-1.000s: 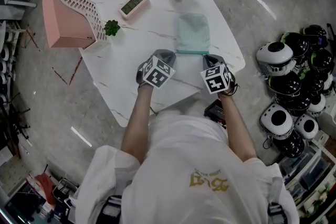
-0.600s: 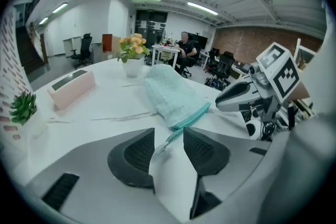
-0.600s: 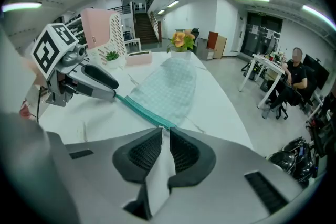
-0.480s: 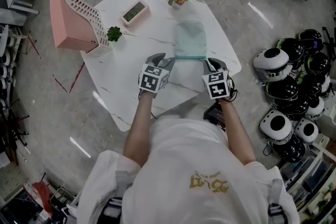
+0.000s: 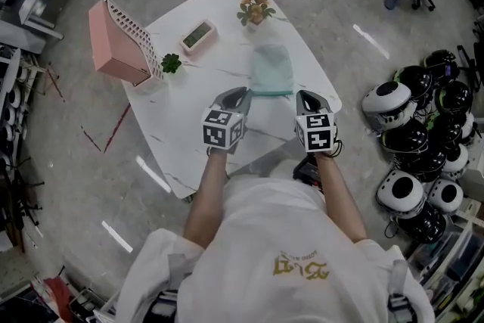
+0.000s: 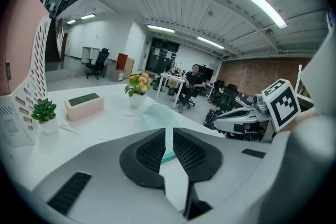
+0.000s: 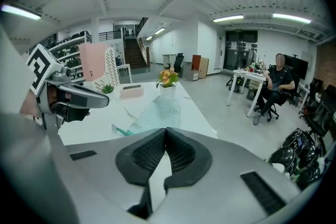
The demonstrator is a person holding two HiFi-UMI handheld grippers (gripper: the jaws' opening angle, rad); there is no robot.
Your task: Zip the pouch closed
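Pale green mesh pouch (image 5: 272, 68) lies flat on the white marble table (image 5: 189, 132), towards the right of the table, long side running near to far. A teal zipper strip runs along its near edge; cannot tell whether it is zipped.

Left gripper (image 5: 240, 93) is off the pouch's near left corner and not touching it. Its jaws are closing with only a thin gap left and nothing between them; the pouch edge shows beyond the gap in the left gripper view. Right gripper (image 5: 305, 96) is off the near right corner, also clear of the pouch. Its jaws are clenched together, pads meeting, gripping nothing. Both grippers point far and downward, well apart, with the pouch's near edge between their tips.

On the far side of the table, a flower pot (image 5: 255, 10) with orange and yellow blooms stands beyond the pouch. A pink clock (image 5: 198, 34) lies left of it, and a small green plant (image 5: 172, 63) sits nearer and further left. A pink perforated box (image 5: 121, 41) stands at the table's left edge. Black-and-white helmets (image 5: 412, 128) are piled on the floor at right.
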